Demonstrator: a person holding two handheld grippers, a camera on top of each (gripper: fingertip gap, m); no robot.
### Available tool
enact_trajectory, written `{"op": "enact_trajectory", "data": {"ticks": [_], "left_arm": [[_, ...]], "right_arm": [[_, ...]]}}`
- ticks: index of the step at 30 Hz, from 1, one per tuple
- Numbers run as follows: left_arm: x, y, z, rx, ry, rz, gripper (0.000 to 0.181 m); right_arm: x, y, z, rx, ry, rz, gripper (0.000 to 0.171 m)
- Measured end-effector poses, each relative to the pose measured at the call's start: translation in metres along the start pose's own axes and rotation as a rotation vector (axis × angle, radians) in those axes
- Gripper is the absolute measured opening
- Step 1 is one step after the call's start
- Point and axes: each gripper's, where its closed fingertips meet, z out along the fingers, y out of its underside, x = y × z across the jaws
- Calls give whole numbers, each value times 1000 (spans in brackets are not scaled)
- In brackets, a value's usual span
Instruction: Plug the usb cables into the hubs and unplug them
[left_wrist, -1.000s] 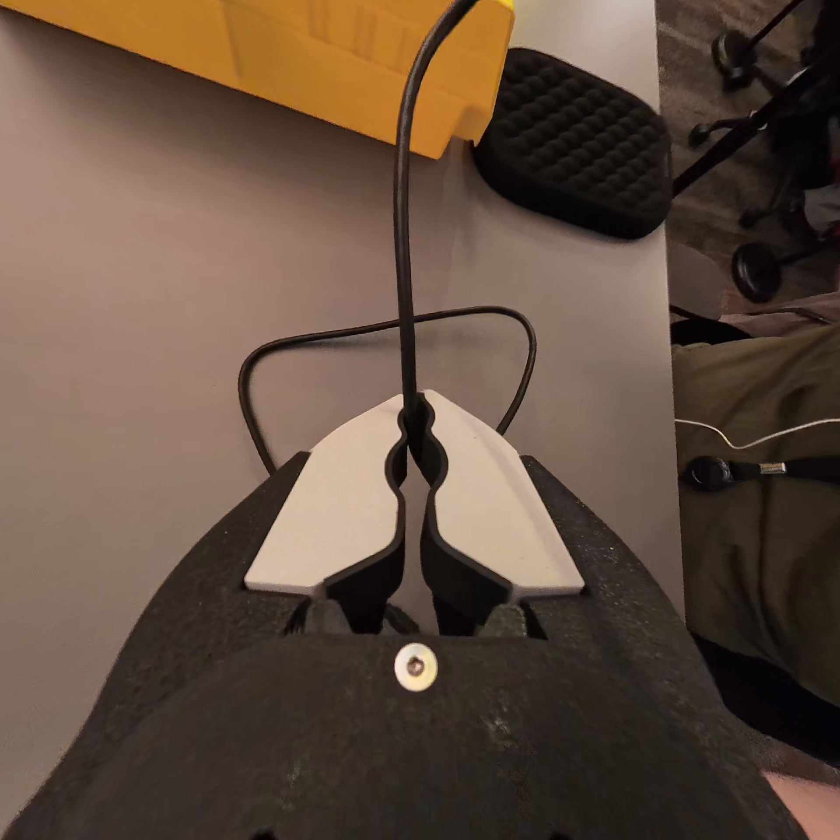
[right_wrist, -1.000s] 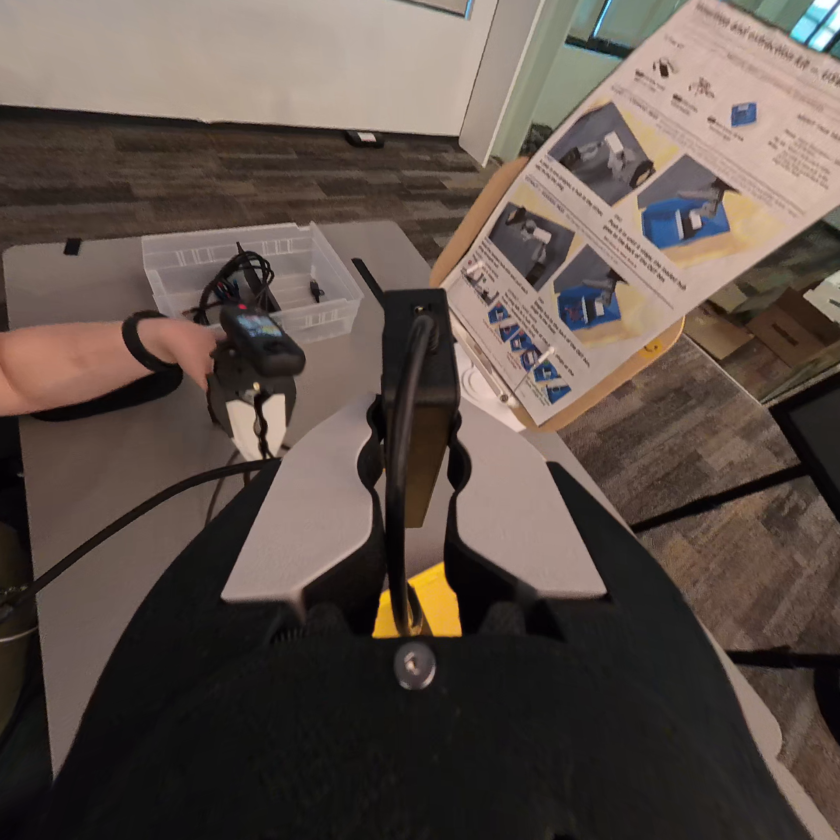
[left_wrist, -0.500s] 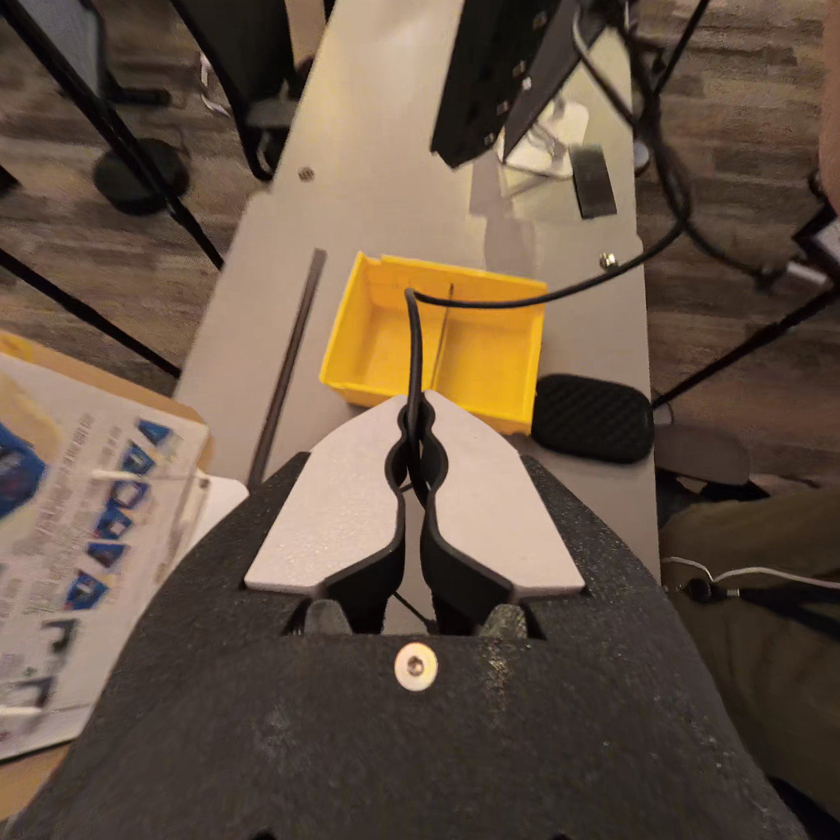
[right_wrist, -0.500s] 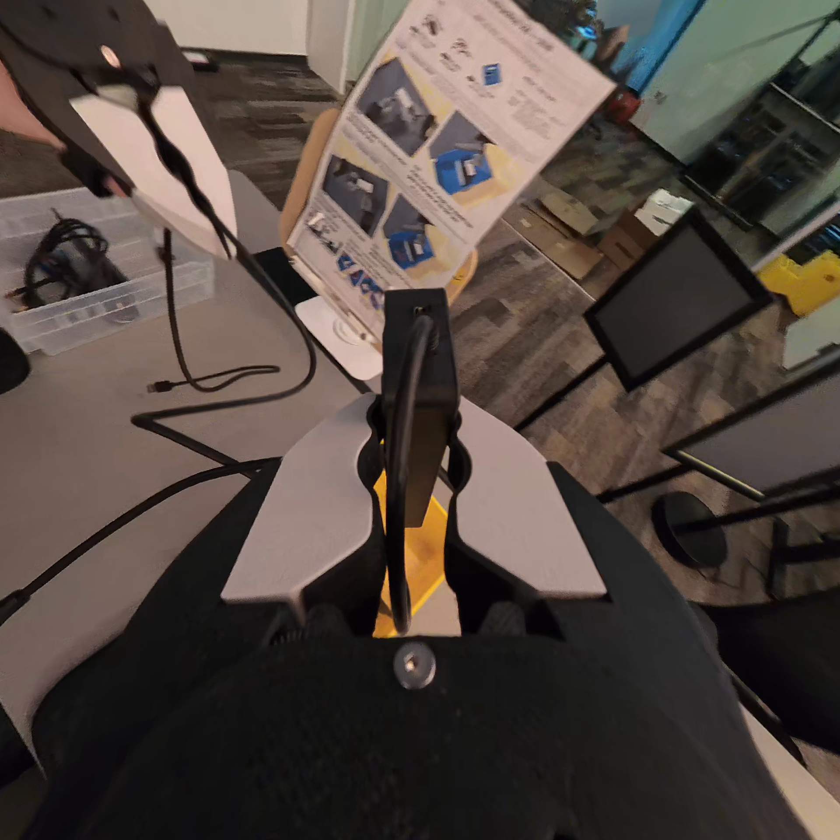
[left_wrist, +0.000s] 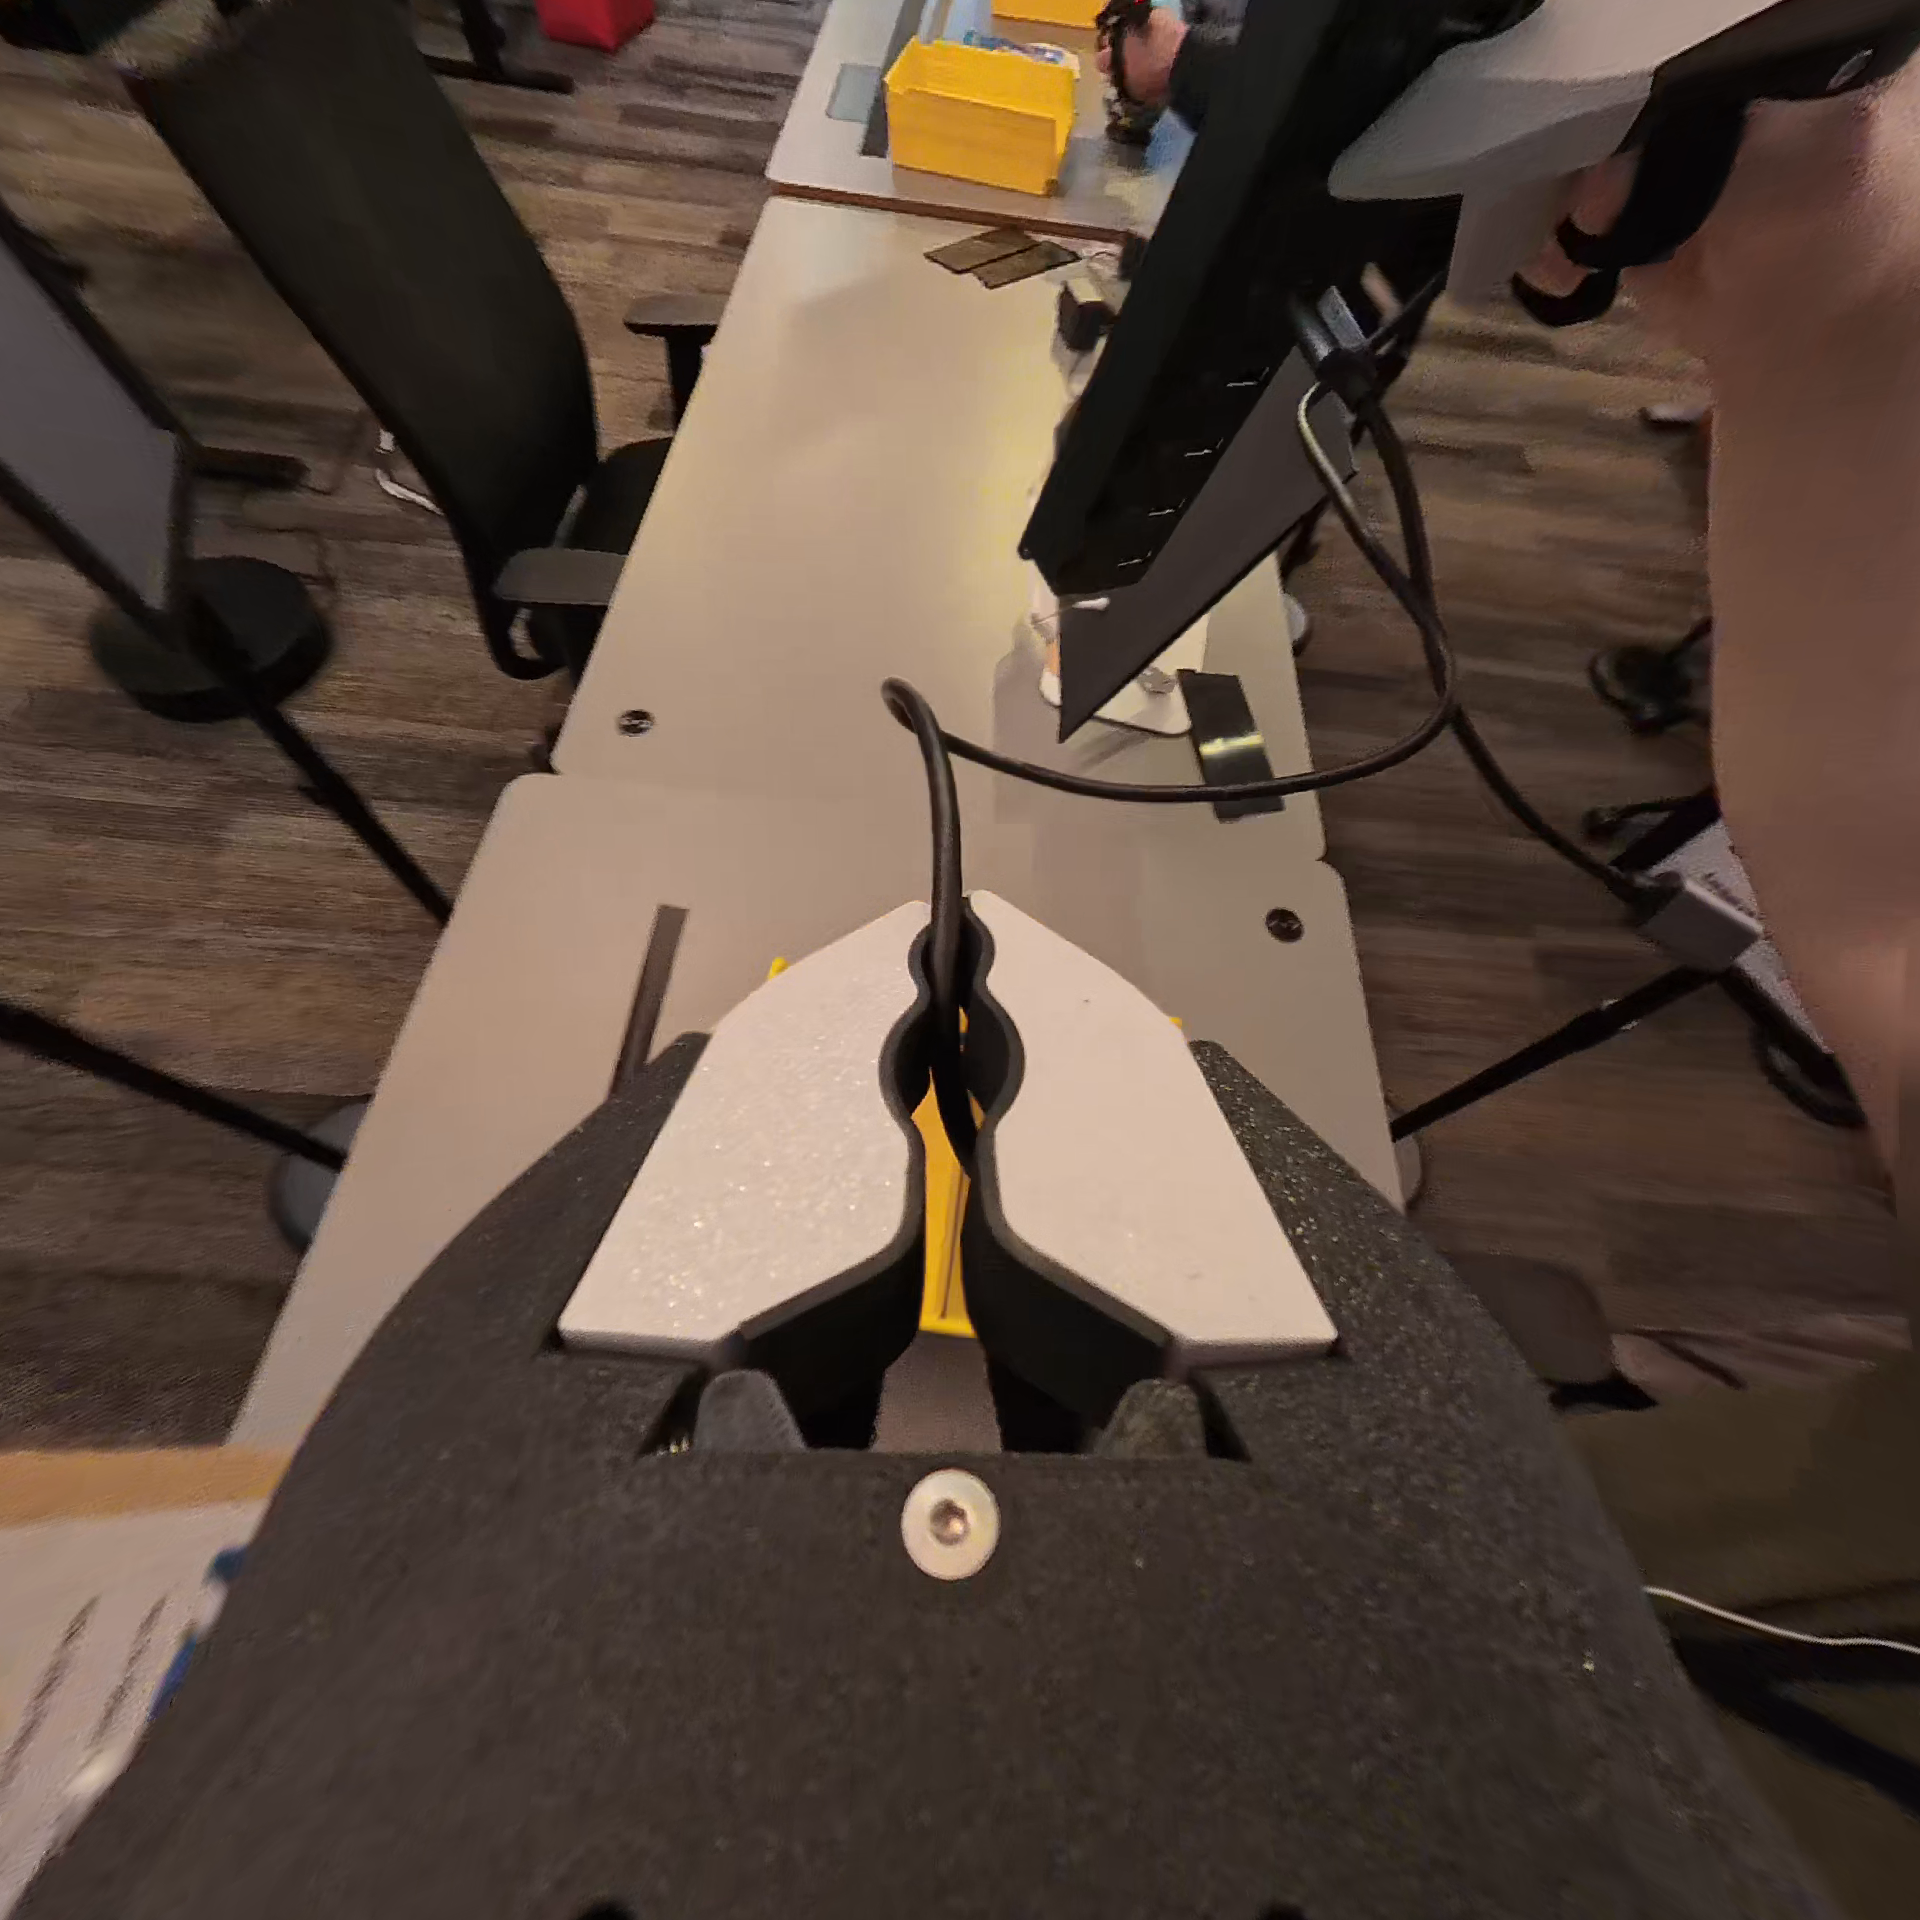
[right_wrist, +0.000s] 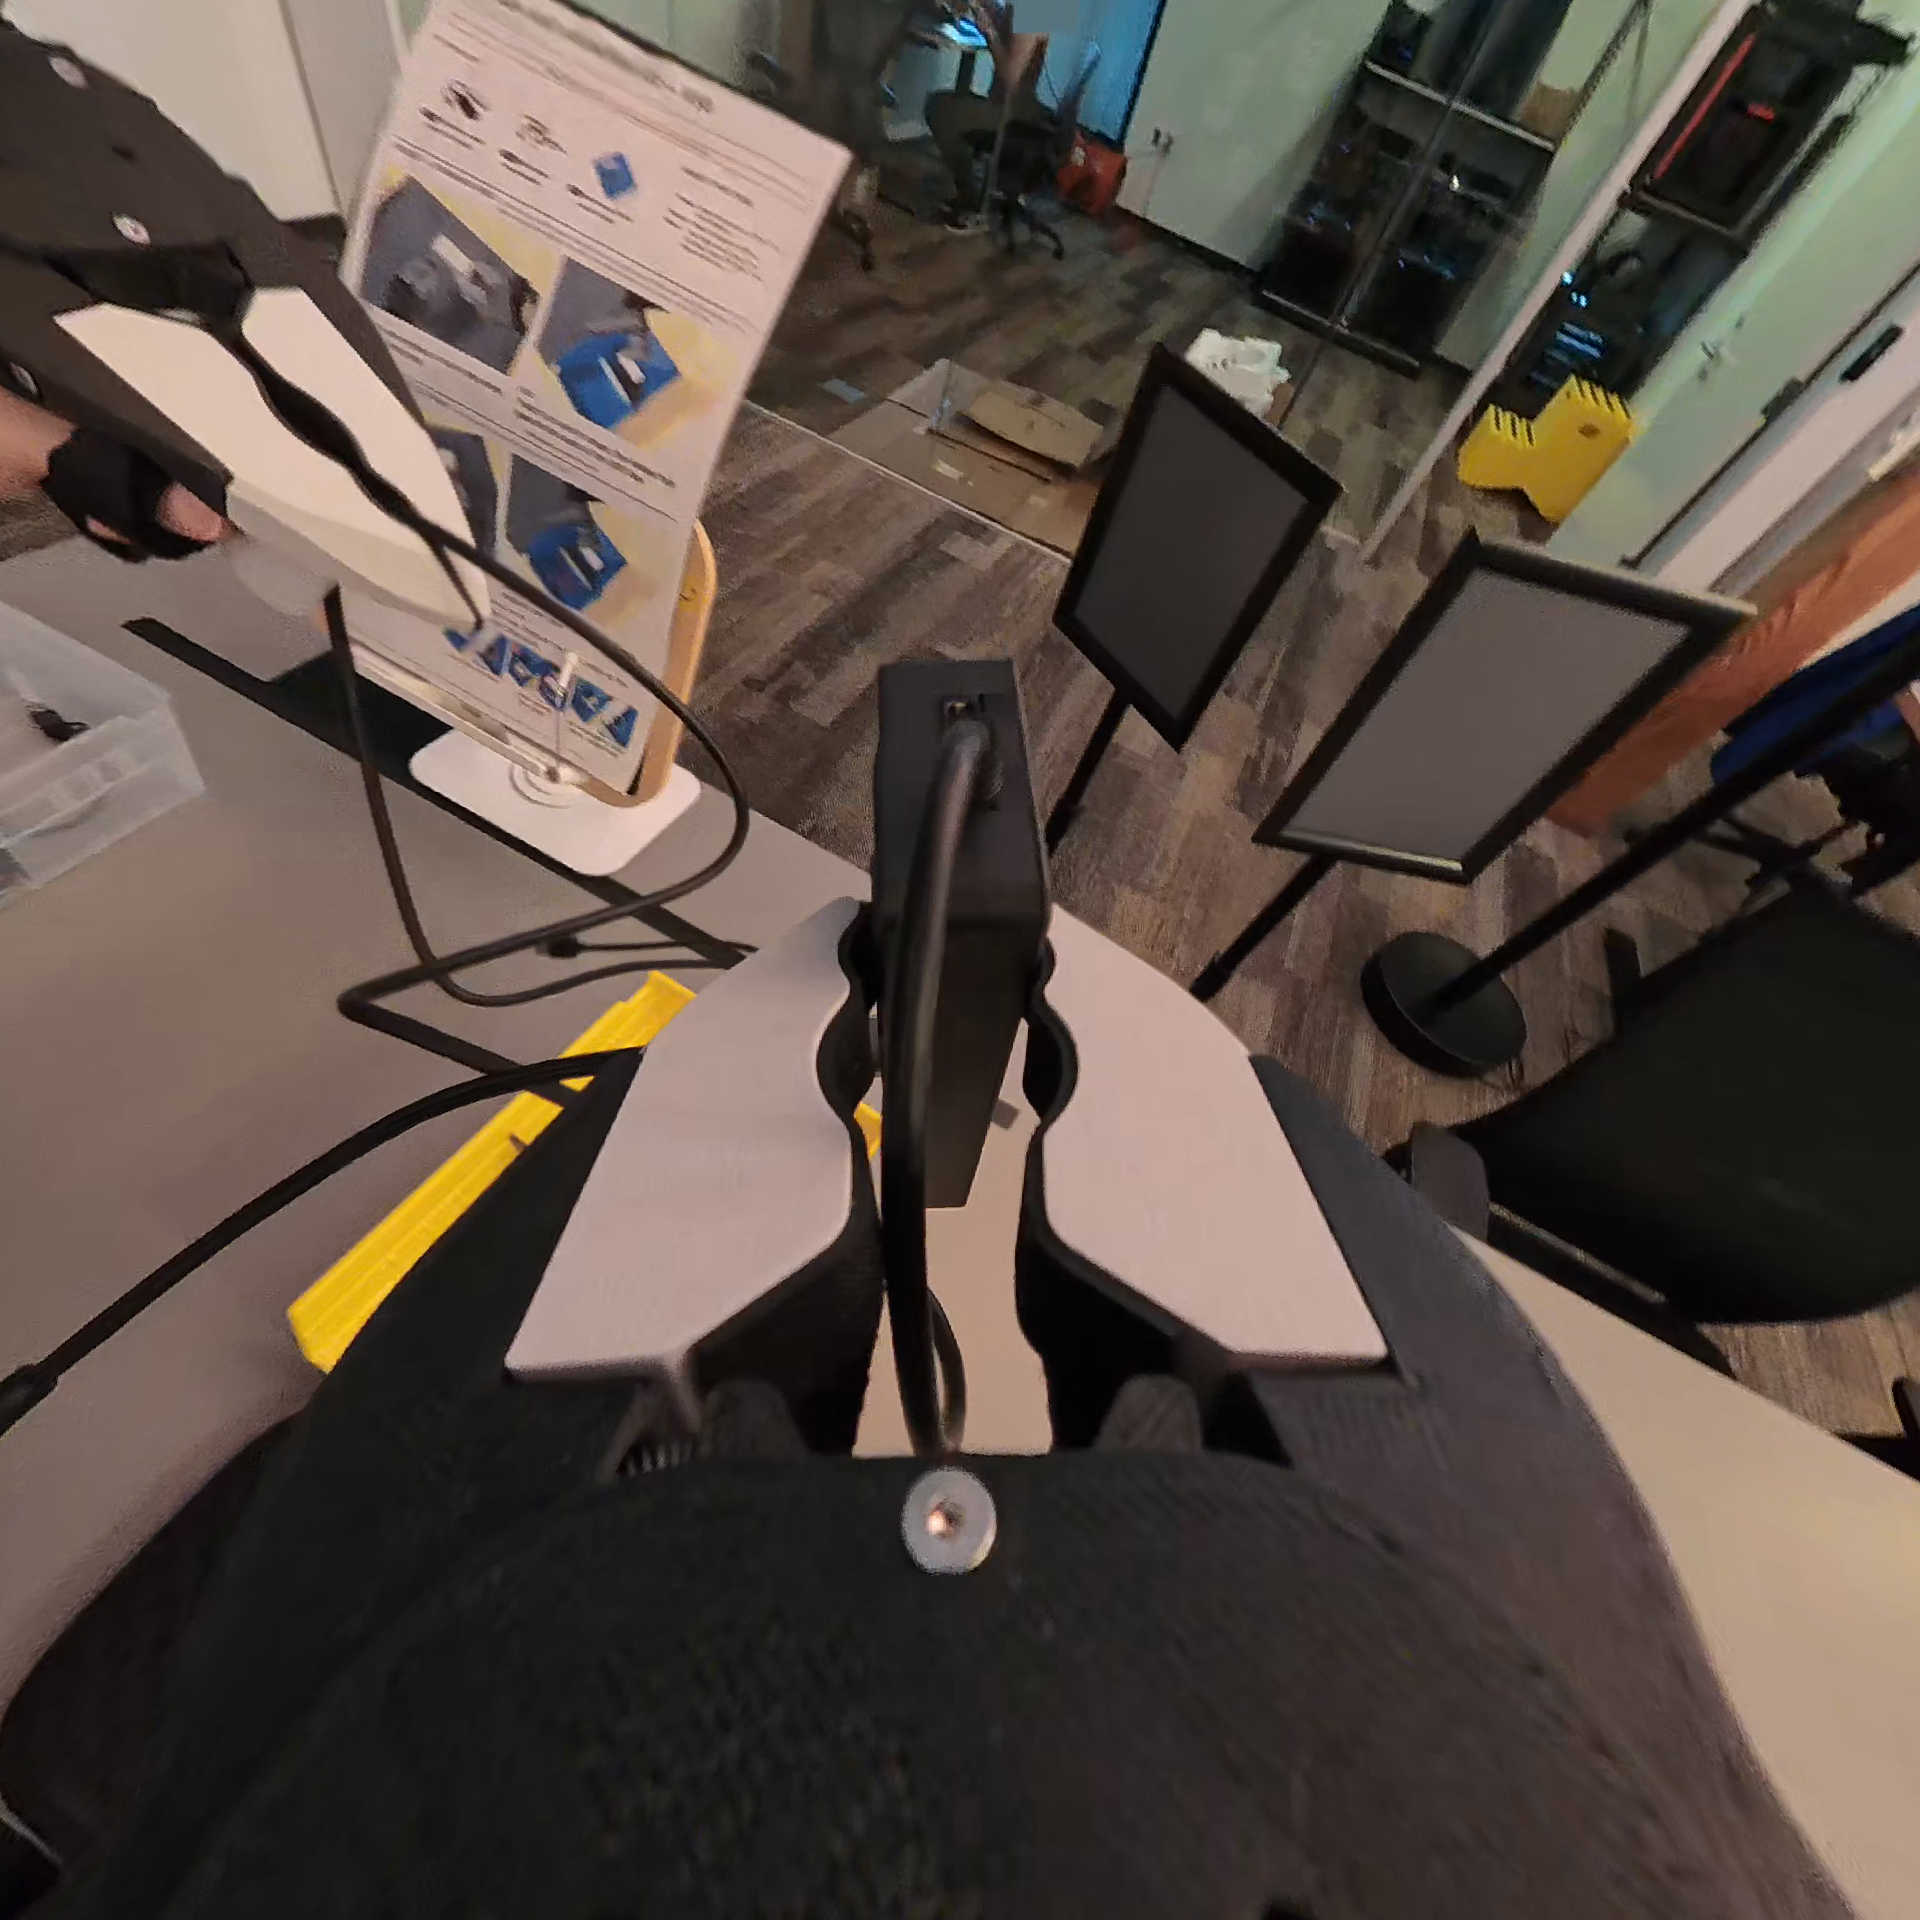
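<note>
- Both grippers are clamped: the left gripper (left_wrist: 948, 920) pinches a thin black usb cable (left_wrist: 943, 831) between pale, matte fingers (left_wrist: 800, 1132) with wavy inner edges, set in a grainy black body.
- That cable rises from the fingertips, bends over and trails in a smooth arc to the right, above the grey worktop (left_wrist: 831, 520); its plug end is not to be made out.
- Right gripper (right_wrist: 948, 925) is closed on a black, boxy hub (right_wrist: 961, 883) held on end, its upper part standing clear of the fingertips.
- A second black lead (right_wrist: 920, 987) enters a port near the hub's top and runs back down between the fingers.
- Seen from the right wrist view, the left gripper (right_wrist: 457, 597) is held above the worktop, its cable looping down and lying on the surface.
- A yellow plastic bin (right_wrist: 468, 1174) sits on the worktop under both grippers; mostly covered by them, its contents cannot be seen.
- A clear plastic tray (right_wrist: 83, 748) is cut off at the left edge; dark items inside are too small to tell.
- A printed instruction sheet (right_wrist: 582, 312) stands in a curved wooden holder with a white base; it is blurred.
- Dark flat panels on black stands (right_wrist: 1184, 540) rise from the wood-patterned floor.
</note>
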Motion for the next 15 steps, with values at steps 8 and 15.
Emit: {"op": "enact_trajectory", "data": {"ticks": [8, 15], "left_arm": [[-32, 16, 66, 12, 60, -70, 0], [-22, -51, 51, 70, -5, 45, 0]], "right_arm": [[27, 43, 6, -67, 36, 4, 26], [37, 34, -7, -28, 42, -4, 27]]}}
